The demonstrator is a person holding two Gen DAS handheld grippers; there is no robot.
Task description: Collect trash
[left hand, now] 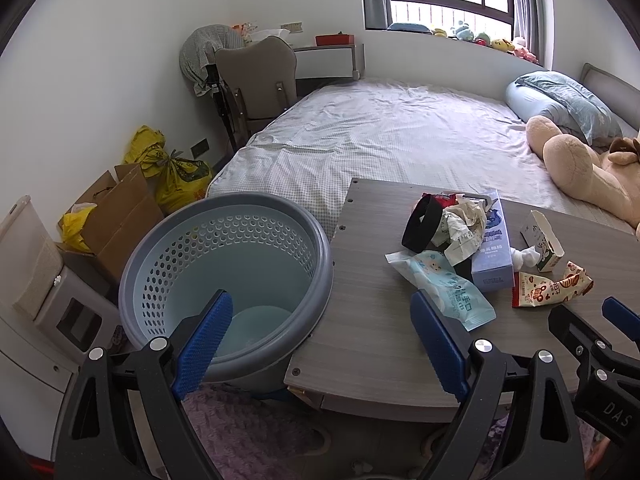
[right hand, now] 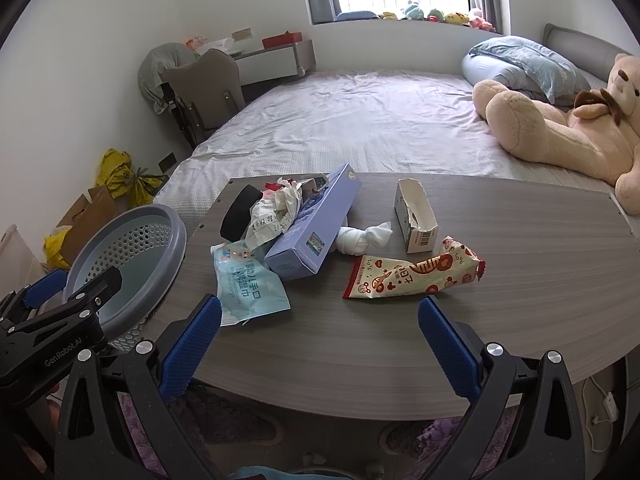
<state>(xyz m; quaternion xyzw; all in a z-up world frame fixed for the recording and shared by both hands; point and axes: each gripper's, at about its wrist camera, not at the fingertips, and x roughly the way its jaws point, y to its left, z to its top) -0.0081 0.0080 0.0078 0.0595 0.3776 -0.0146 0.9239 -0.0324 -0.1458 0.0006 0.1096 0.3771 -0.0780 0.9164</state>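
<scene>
A pile of trash lies on the grey wooden table [right hand: 480,280]: a light-blue wipes packet [right hand: 248,288], a blue carton [right hand: 316,228], crumpled paper [right hand: 276,216], a black band [right hand: 236,216], a white tissue wad [right hand: 360,240], an opened small carton [right hand: 416,216] and a red-and-cream snack wrapper [right hand: 416,276]. A grey perforated basket [left hand: 224,272] stands at the table's left edge. My left gripper [left hand: 320,344] is open, straddling the basket rim and table edge, near the wipes packet [left hand: 448,288]. My right gripper [right hand: 320,344] is open above the table's near edge, holding nothing.
Behind the table is a bed [right hand: 360,120] with a large teddy bear [right hand: 560,128] and pillows. A chair [left hand: 256,80], cardboard box [left hand: 116,216] and yellow bags [left hand: 176,176] stand along the left wall. A purple rug [left hand: 248,432] covers the floor below.
</scene>
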